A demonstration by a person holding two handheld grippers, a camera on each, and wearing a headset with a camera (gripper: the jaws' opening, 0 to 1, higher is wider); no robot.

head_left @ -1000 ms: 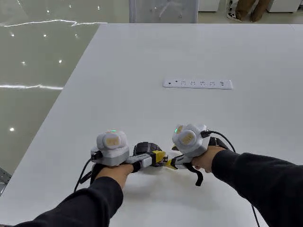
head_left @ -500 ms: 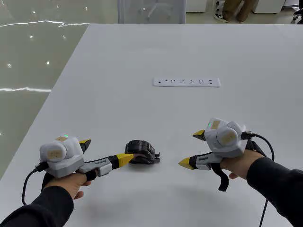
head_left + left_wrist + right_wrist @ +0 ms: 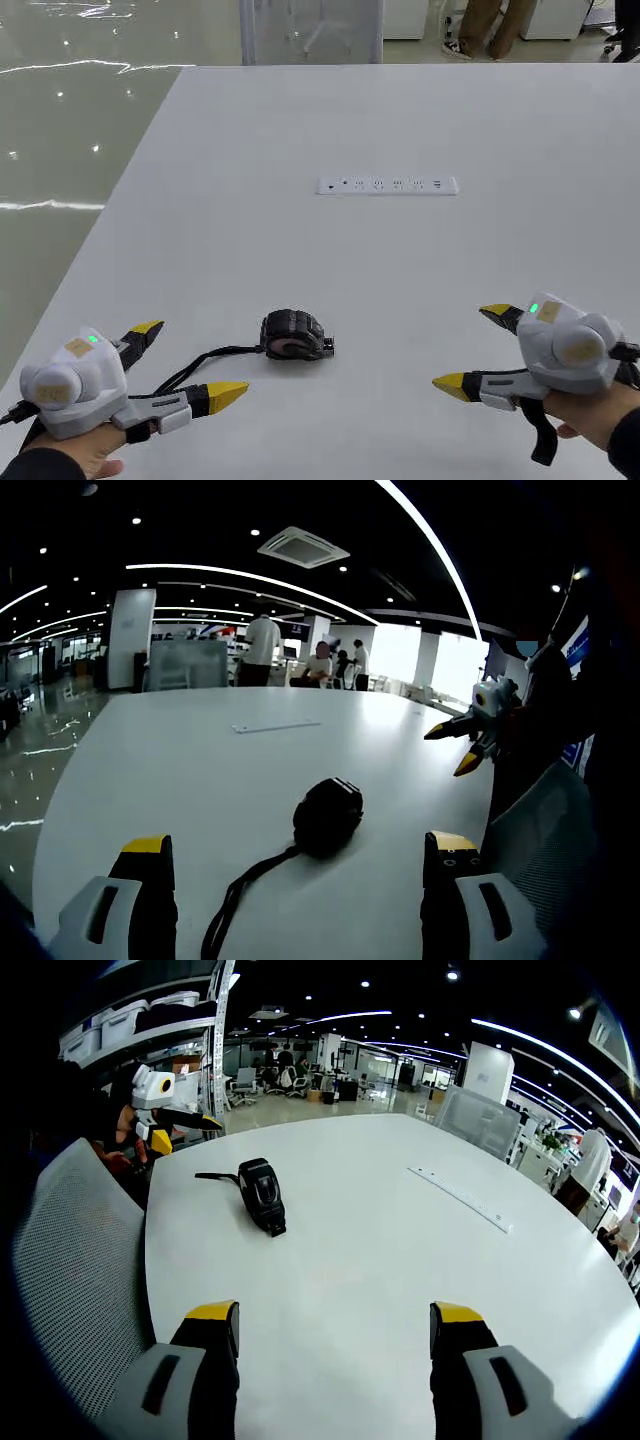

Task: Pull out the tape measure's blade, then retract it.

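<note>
The tape [image 3: 295, 335] lies on the table [image 3: 400, 270] near you, between your two grippers and touching neither. I see no blade outside it. Your left gripper [image 3: 190, 358] has its jaws spread wide and holds nothing, and your right gripper [image 3: 468, 346] is the same. The black strap [image 3: 205, 362] runs from the tape toward the left gripper. If you move that hand carelessly, a jaw may catch the strap and drag the tape. If you reach again, the tape may slide on the smooth top. One second ago both grippers met at the tape. Half a second ago they were parting, and now they are well apart from it.
</note>
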